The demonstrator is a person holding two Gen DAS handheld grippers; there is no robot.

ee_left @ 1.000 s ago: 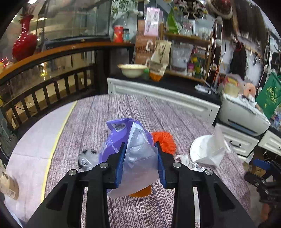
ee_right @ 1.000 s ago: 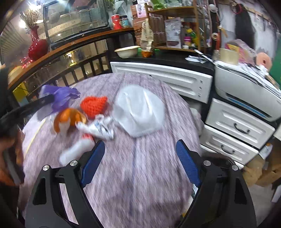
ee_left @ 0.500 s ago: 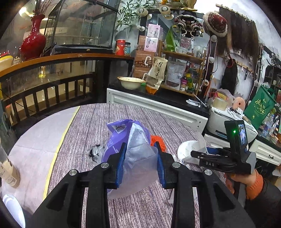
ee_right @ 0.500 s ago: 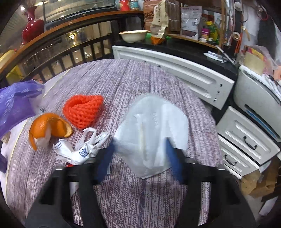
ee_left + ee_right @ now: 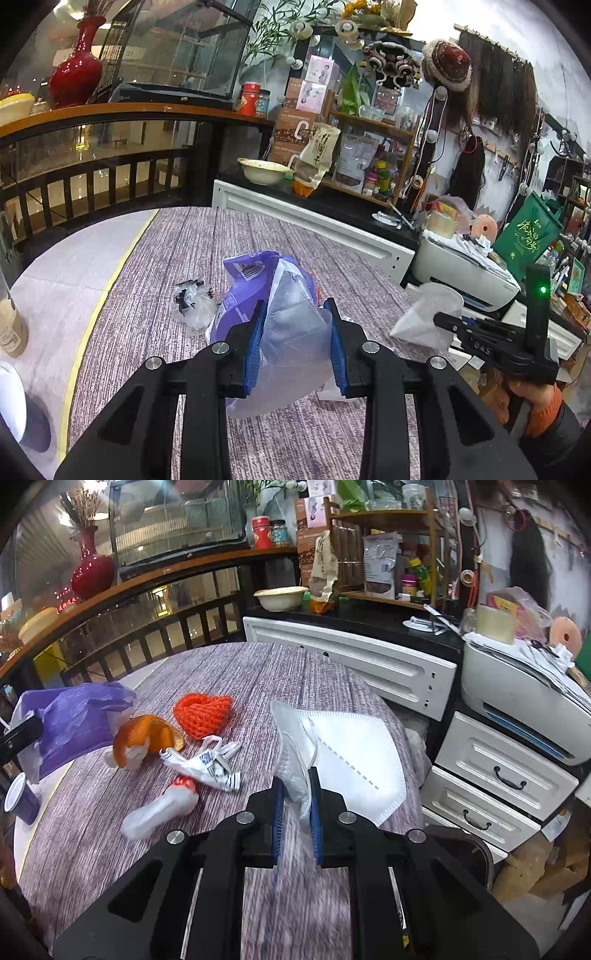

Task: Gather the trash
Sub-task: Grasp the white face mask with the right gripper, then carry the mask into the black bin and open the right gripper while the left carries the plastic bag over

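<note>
Two tongs loaded: slip hazard.
Left tongs (image 5: 295, 343) clamp purple bag (image 5: 251, 295); right tongs (image 5: 297, 812) pinch white mask (image 5: 351, 753) by its edge (thin hold), which may slip free above the counter (image 5: 229, 672).

A second ago our right gripper (image 5: 296, 805) was wide open above the table. Now its jaws have shut on the edge of the white face mask (image 5: 343, 753) and lifted that edge up. Our left gripper (image 5: 295, 343) has pulled back a little, so the crumpled clear wrapper (image 5: 194, 304) shows more.
</note>
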